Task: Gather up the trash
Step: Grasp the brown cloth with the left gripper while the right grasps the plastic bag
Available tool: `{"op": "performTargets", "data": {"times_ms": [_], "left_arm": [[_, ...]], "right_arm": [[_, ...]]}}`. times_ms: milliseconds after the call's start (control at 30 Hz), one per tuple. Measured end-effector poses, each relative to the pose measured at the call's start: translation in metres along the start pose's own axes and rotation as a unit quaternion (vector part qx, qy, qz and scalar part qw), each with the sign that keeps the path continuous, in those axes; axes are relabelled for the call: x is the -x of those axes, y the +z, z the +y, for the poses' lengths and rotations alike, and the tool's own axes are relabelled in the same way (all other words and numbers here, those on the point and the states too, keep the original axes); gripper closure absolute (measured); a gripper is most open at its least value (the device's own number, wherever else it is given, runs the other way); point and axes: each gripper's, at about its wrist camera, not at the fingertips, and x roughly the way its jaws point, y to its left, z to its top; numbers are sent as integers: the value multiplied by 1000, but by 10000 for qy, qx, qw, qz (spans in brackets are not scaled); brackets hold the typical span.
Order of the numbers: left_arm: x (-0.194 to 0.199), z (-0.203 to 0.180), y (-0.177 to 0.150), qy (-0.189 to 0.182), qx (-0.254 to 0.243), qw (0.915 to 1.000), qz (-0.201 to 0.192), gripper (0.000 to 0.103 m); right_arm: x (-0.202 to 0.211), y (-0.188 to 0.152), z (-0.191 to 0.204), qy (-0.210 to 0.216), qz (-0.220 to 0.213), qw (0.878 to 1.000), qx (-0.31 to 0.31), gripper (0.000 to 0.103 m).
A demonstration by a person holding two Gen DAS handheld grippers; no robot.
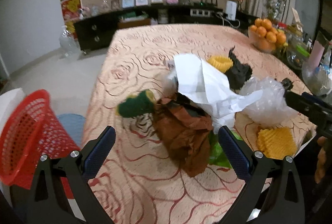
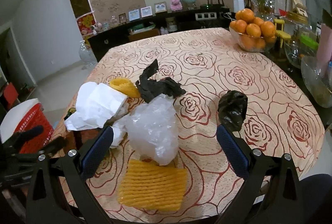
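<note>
Two hand-held grippers, both spread wide and holding nothing, both angled down over the tabletop [image 2: 238,62] with its rose-pattern cloth. Left hand-held gripper [image 1: 167,147] hovers over the near end of the trash pile: brown crumpled paper [image 1: 184,135] sits between its fingers, green plastic [image 1: 217,153] peeks out at 3 o'clock of the brown paper. Red basket [image 1: 27,137] off the tabletop edge at 9 o'clock. Right hand-held gripper [image 2: 165,147] hovers above the clear plastic bag [image 2: 153,126], with yellow foam netting [image 2: 151,186] nearest, just below the fingers. A small black bag wad [image 2: 232,112] lies by the right fingertip at 1 o'clock. Farther: white crumpled paper [image 2: 95,108] at 10 o'clock, a yellow foam sleeve [image 2: 124,86] and a black crumpled bag [image 2: 159,87] at 12. Far at 1 o'clock, a bowl of oranges [image 2: 252,35].
</note>
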Motion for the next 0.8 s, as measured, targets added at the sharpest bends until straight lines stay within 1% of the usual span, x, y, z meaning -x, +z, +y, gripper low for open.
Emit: {"op": "performTargets", "data": {"times_ms": [133, 200, 267, 333, 367, 400, 433, 533, 733, 800], "left_arm": [[-16, 0, 3, -179, 85, 9996, 183, 8], [-21, 2, 2, -261, 162, 9993, 197, 9], [-23, 2, 0, -348, 176, 9990, 213, 20], [-27, 2, -2, -408, 153, 9986, 314, 46], [-30, 2, -4, -455, 152, 9982, 366, 51], [-30, 4, -5, -496, 187, 9980, 354, 52], [-29, 5, -6, -517, 224, 9979, 319, 57], [-21, 11, -7, -538, 295, 9979, 215, 60], [1, 22, -12, -445, 400, 9982, 15, 60], [12, 24, -13, -356, 382, 9986, -89, 60]], "right_arm": [[-5, -2, -3, -3, 76, 10000, -24, 6], [-7, -3, -4, -7, 115, 9999, -36, 6], [-8, -3, -5, -11, 144, 9999, -48, 6], [-10, -3, -6, -21, 168, 9998, -66, 6], [-11, -4, -6, -23, 178, 9998, -76, 6], [-11, -4, -7, -19, 194, 9998, -89, 6], [-12, -4, -7, -17, 203, 9997, -97, 6], [-12, -4, -7, -22, 198, 9998, -97, 6], [-12, -3, -8, -44, 134, 9998, -105, 6], [-10, -3, -9, -39, 96, 9999, -111, 6]]}}
